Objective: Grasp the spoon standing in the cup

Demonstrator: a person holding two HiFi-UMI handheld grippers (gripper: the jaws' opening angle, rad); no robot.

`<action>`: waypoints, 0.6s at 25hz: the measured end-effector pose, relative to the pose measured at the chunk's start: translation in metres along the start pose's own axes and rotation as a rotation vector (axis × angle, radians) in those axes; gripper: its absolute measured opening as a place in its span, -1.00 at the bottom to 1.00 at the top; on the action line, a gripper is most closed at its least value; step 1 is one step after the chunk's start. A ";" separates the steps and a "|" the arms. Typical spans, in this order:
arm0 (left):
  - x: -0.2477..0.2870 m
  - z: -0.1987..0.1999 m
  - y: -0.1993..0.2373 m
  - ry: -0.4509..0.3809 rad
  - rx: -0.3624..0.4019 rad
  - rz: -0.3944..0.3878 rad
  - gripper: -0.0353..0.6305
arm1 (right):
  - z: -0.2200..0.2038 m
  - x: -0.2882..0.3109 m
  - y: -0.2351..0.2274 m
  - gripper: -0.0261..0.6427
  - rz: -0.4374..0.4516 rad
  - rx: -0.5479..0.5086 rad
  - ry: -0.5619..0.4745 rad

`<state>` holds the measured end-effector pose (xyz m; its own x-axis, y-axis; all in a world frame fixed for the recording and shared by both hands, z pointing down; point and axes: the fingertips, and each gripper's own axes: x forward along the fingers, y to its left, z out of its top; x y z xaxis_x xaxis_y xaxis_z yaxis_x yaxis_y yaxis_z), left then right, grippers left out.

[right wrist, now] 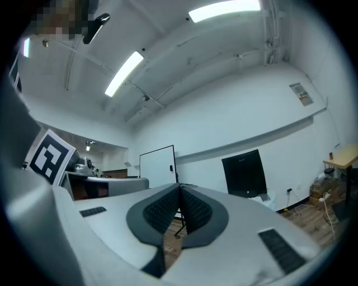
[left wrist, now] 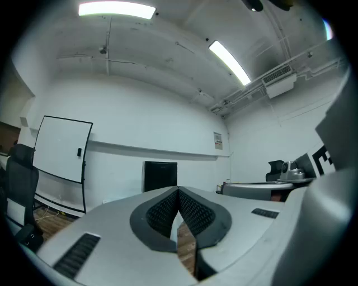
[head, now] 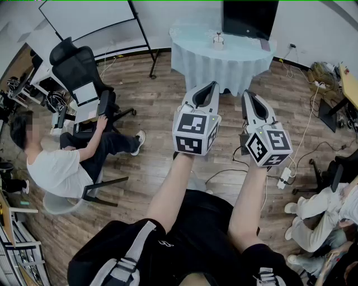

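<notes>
A wooden floor (head: 156,111) fills most of the head view. At its far side stands a round worktop (head: 212,64) draped in a pale cloth that hangs to the floor. A whiteboard (head: 84,17) on a black stand sits far left of it, and a dark monitor (head: 250,17) rises behind the worktop's right part. A black office chair (head: 78,70) stands at the left, and a person in a white shirt (head: 56,167) sits beside it with one hand on its armrest. Another seated person (head: 324,212) in pale clothes shows at the lower right edge. The left gripper (head: 211,85) and the right gripper (head: 248,93) are held up side by side on bare forearms, pointing toward the worktop and well short of it. In each gripper view the ribbed jaws meet at their tips with nothing between them, so both are closed and empty. The cup (head: 218,41) stands near the middle of the worktop's far part, well apart from both grippers. It is too small in view to make out the spoon.
</notes>
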<state>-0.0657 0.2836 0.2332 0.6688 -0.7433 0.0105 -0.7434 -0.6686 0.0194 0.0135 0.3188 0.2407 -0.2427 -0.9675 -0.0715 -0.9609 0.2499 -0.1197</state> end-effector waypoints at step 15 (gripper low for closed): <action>0.060 -0.017 0.046 0.016 -0.036 -0.003 -0.86 | -0.005 0.068 -0.029 -0.90 0.095 0.124 -0.061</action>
<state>-0.0596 0.2091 0.2522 0.6711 -0.7409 0.0262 -0.7410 -0.6692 0.0559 0.0241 0.2454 0.2444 -0.3198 -0.9359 -0.1476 -0.9092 0.3469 -0.2303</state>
